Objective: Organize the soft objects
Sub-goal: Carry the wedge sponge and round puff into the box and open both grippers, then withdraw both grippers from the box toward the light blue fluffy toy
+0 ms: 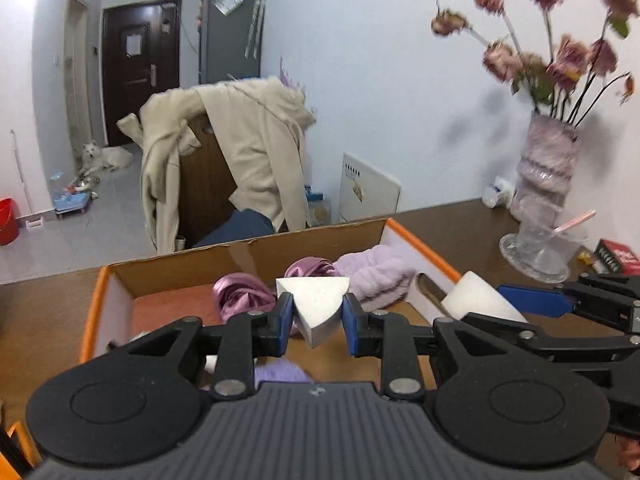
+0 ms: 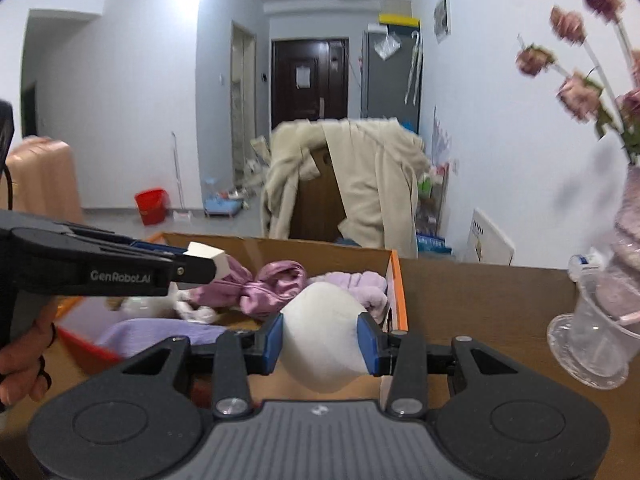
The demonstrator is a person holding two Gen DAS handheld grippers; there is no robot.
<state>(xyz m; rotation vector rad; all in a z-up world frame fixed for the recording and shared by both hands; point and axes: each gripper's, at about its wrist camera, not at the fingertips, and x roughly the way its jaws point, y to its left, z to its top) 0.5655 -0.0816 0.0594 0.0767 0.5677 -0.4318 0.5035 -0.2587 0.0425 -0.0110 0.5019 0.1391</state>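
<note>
Blurred flowers [image 1: 560, 56] loom; cardboard box [image 1: 248, 252] contents partly hidden.

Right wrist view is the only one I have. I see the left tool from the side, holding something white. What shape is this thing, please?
Observer: From the left wrist view it is a white wedge sponge, with a rounded top edge and a sharp corner toward the camera. The left tool pinches it on both sides.
Operator: Is there something in the box that my view hides?
Observer: Yes. A dark oblong object lies against the right inner wall of the cardboard box, next to the lilac fluffy cloth.
Operator: And on the floor behind the chair?
Observer: A white dog lies near the dark door.
</note>
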